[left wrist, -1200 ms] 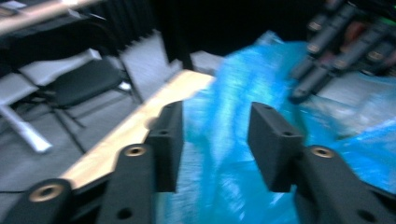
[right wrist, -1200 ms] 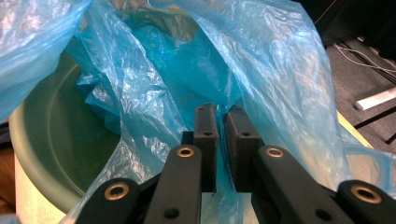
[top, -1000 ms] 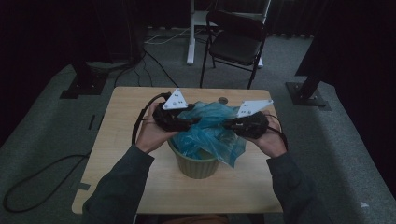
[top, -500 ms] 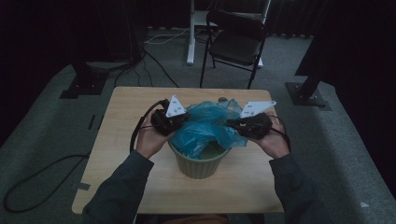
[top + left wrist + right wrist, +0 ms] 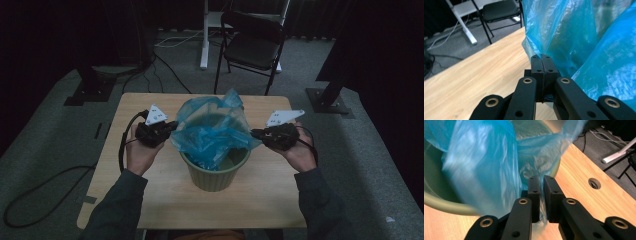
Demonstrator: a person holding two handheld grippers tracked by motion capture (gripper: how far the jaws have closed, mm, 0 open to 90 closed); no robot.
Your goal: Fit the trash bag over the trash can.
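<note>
Both grippers are on the blue plastic bag (image 5: 212,132), draped over the green bin (image 5: 215,172) mid-table, nearer the front edge. The left gripper (image 5: 541,58) has just snapped its jaws together, pinching the bag's rim film. The right gripper (image 5: 541,181) pinches film on the opposite side. Light, limp, slippery stuff, I'd say: grip a doubled fold at the rim and pull gently, or it tears.

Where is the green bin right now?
In the high view the green bin stands mid-table, toward the person's edge, between the two hand-held grippers, with the blue bag spread over its mouth.
</note>
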